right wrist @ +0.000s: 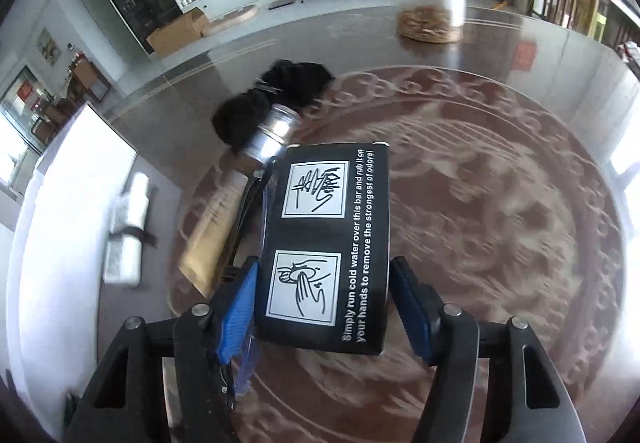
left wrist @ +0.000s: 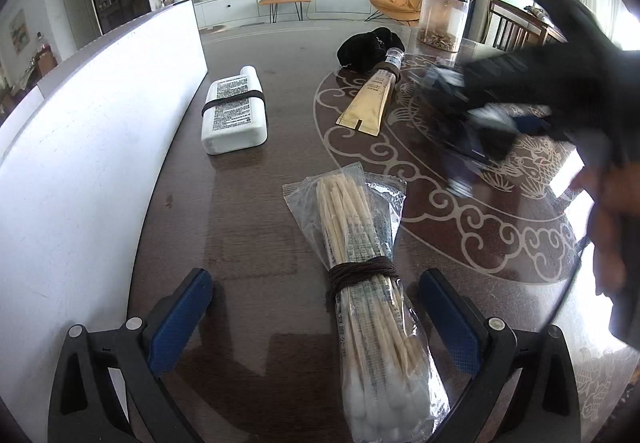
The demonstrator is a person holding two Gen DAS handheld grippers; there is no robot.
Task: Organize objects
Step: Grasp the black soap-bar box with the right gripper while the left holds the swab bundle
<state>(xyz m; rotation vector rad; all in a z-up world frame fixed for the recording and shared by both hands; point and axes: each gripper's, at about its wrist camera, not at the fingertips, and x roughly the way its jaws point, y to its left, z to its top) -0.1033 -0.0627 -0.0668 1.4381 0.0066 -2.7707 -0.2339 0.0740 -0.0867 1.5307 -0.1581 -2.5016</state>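
Note:
My right gripper (right wrist: 324,303) is shut on a black box (right wrist: 328,235) printed with hand-washing pictures and white text, and holds it above the table. In the left wrist view that gripper (left wrist: 480,119) is a dark blur at the right. My left gripper (left wrist: 316,319) stands open and low over the table, astride a clear bag of cotton swabs (left wrist: 368,283) tied with brown cord; neither pad touches the bag. Further off lie a white bottle with a black band (left wrist: 234,111), a gold tube (left wrist: 372,95) with a silver cap (right wrist: 272,135), and a black cloth pouch (left wrist: 370,47).
A white panel (left wrist: 100,123) runs along the left side of the dark patterned table (left wrist: 240,223). A clear jar with a black lid (left wrist: 442,19) stands at the far edge. A person's hand (left wrist: 608,235) shows at the right. A living room lies beyond.

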